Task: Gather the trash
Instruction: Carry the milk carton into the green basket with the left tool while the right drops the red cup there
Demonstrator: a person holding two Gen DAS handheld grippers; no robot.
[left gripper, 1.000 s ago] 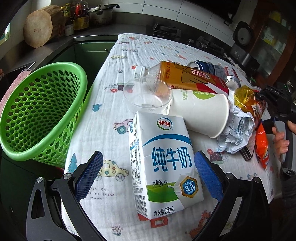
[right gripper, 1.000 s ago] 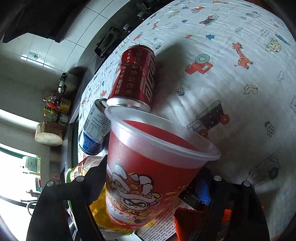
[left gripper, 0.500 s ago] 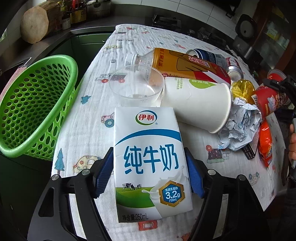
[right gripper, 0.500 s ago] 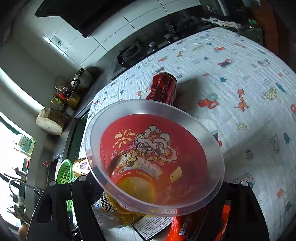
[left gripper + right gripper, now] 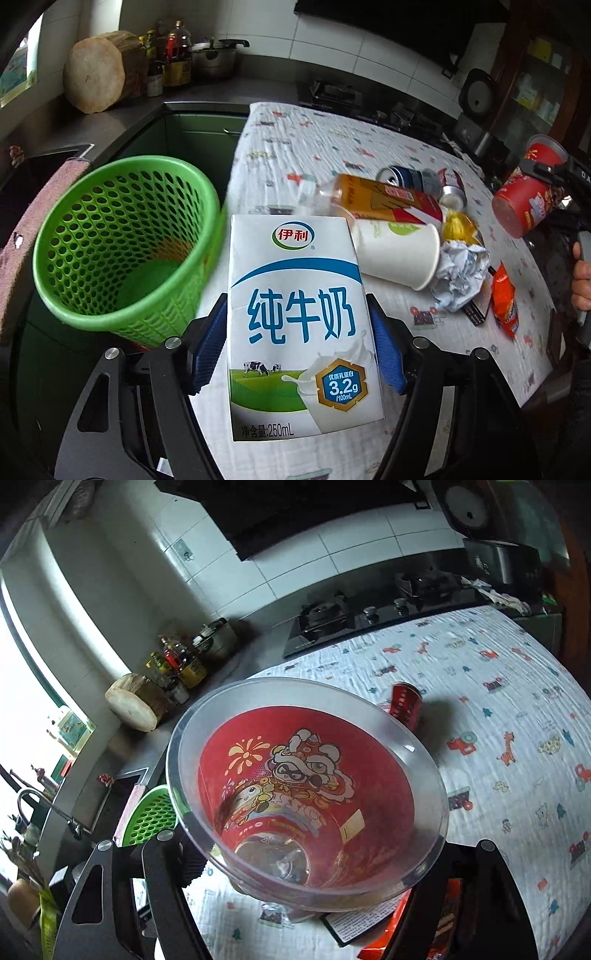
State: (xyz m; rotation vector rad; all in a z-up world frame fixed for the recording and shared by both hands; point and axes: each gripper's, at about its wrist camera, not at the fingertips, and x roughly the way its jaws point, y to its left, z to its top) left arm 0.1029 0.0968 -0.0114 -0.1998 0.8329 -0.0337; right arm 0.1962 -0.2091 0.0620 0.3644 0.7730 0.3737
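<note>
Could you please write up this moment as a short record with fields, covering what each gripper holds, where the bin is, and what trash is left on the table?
left gripper: shut on the milk carton, lifted off the table
right gripper: shut on the red plastic cup, held above the table, mouth toward the camera
bin: green basket, beside the table's left edge, looks empty
left on table: white paper cup on its side, orange bottle, crumpled paper, blue can, red can, orange wrapper

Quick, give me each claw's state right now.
Left claw: shut on the milk carton.
Right claw: shut on the red cup.
</note>
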